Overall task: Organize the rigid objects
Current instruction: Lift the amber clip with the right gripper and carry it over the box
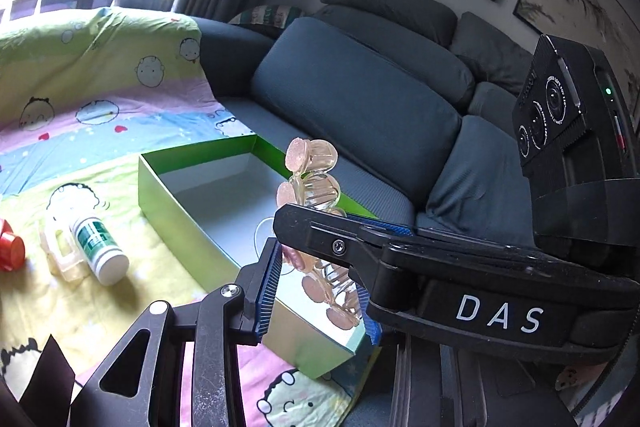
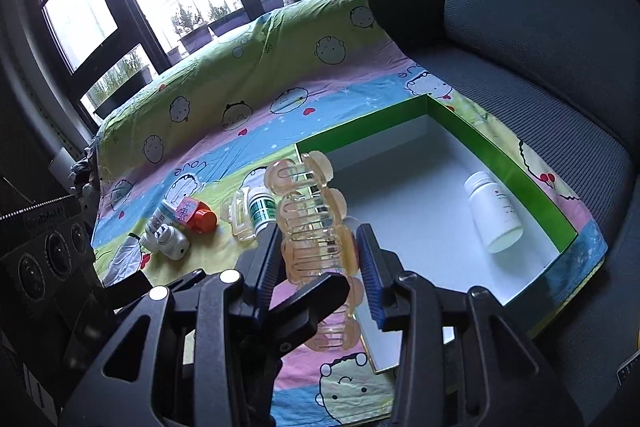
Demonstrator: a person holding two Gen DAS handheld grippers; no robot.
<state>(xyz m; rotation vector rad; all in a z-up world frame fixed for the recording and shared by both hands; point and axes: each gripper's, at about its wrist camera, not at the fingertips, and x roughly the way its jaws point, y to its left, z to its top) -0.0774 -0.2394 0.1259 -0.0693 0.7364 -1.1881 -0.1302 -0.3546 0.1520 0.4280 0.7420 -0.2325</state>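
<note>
Item: one translucent peach hair claw clip (image 2: 316, 227), clamped between the blue pads of both the left gripper (image 1: 316, 283) and the right gripper (image 2: 320, 255), held in the air above the near corner of the green box (image 2: 528, 179). Box contents: one white bottle (image 2: 496, 213) lying on its side. Loose on the cartoon-print sheet (image 2: 248, 87) left of the box: a green-labelled white bottle (image 2: 262, 211), a clear clip (image 2: 240, 219), an orange-capped container (image 2: 200, 219).

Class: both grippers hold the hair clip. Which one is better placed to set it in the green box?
Probably the right gripper: the hair clip in its pads hangs at the rim of the green box, with bare floor beside the white bottle.
</note>
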